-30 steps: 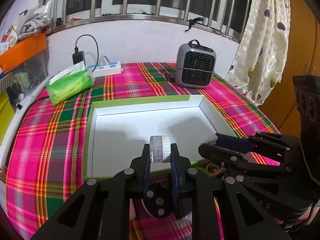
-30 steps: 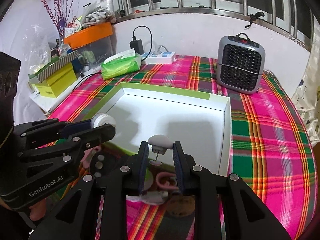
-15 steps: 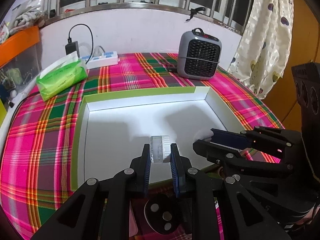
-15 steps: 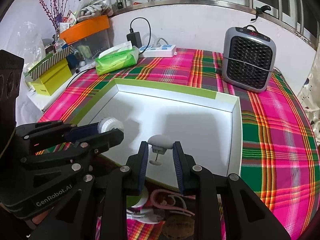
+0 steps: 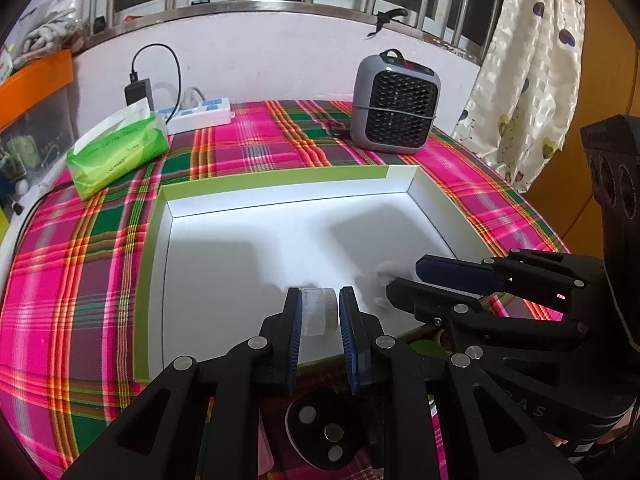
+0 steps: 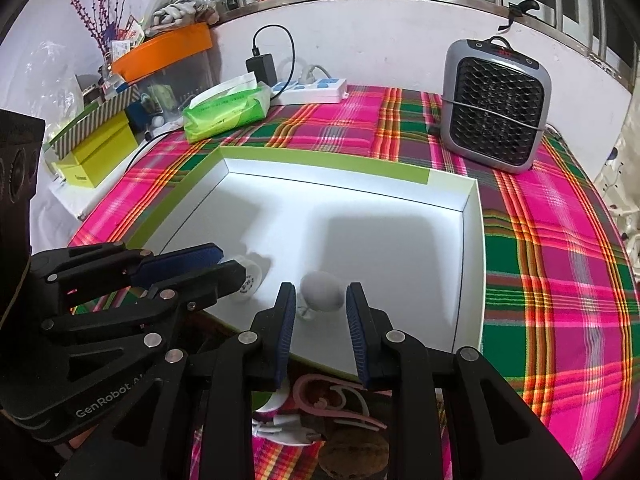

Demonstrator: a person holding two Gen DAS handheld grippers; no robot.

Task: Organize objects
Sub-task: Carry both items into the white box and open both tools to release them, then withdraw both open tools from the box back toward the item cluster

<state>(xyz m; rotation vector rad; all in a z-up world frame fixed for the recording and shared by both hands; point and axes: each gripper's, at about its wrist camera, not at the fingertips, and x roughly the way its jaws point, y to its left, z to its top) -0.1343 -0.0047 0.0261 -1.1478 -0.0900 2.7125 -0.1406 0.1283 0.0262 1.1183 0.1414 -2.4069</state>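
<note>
Both claws hang over the near edge of the white tray (image 6: 472,248), a shallow box with a green rim that lies on the plaid-covered surface (image 6: 560,280). The step in hand looks like the drop-off: two small things have been brought over the tray floor and are about to be left there.

The left claw (image 5: 319,312) is clamped on a small clear jar with a white cap (image 5: 318,310), its blue pads pressed against the jar's sides. From the right wrist view the same jar (image 6: 250,280) sits low over the tray's near left part, at or just above the floor; whether it touches cannot be told.

The right claw (image 6: 320,306) is over the tray's near middle with its jaws opening. Between them is a small grey domed piece on a thin stem (image 6: 322,297); gaps show on both sides of the dome, so the pads no longer seem to press it. It appears to rest on the tray floor, just right of the jar.

By this reading the next move calls for the right claw to widen fully and draw back toward the tray's near edge without knocking the domed piece over, since the stem looks tippy. The left claw then needs to settle the jar on the tray floor and let go. More small things, a pink looped piece (image 6: 332,396) and a white cable (image 6: 280,432), wait outside the tray's near edge.
</note>
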